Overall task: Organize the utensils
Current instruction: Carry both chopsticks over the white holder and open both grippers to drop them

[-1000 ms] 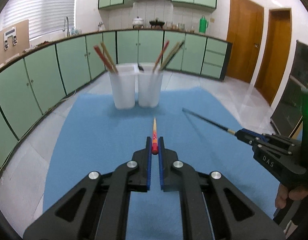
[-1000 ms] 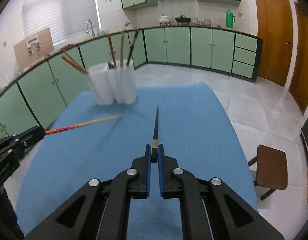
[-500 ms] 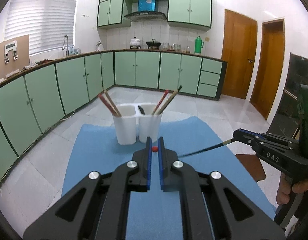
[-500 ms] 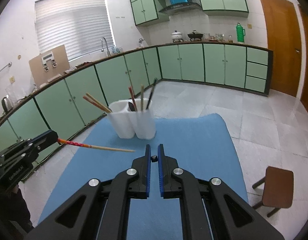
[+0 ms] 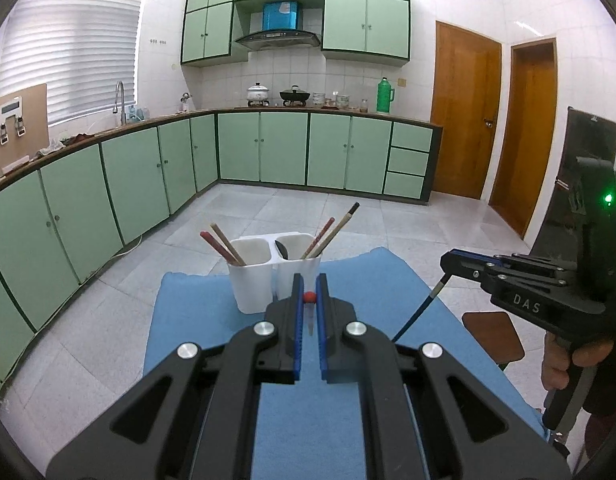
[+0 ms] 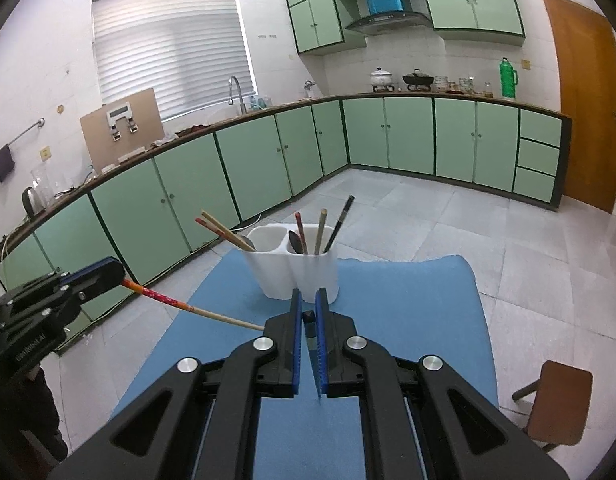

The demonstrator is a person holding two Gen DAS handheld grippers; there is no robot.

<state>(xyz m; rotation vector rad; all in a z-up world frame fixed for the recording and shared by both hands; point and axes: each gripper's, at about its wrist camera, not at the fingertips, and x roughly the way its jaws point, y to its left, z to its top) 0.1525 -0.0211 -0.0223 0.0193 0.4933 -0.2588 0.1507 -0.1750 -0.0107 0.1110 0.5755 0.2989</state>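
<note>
A white two-compartment utensil holder (image 5: 274, 276) (image 6: 294, 270) stands at the far end of the blue mat (image 5: 212, 320) (image 6: 407, 312), with several chopsticks and a spoon in it. My left gripper (image 5: 309, 297) is shut on a red-ended wooden chopstick (image 6: 188, 307), raised above the mat and tipped downward. My right gripper (image 6: 306, 314) is shut on a black chopstick (image 5: 417, 312), which also slants down toward the mat. Both grippers hover in front of the holder.
Green kitchen cabinets (image 5: 284, 152) line the walls behind. A brown stool (image 6: 555, 400) stands right of the table. The mat's far edge (image 6: 387, 261) lies just behind the holder.
Both grippers have lifted and pitched upward with their chopsticks. The chopsticks went from pointing forward over the mat to hanging tip-down. The holder now sits lower in view.
</note>
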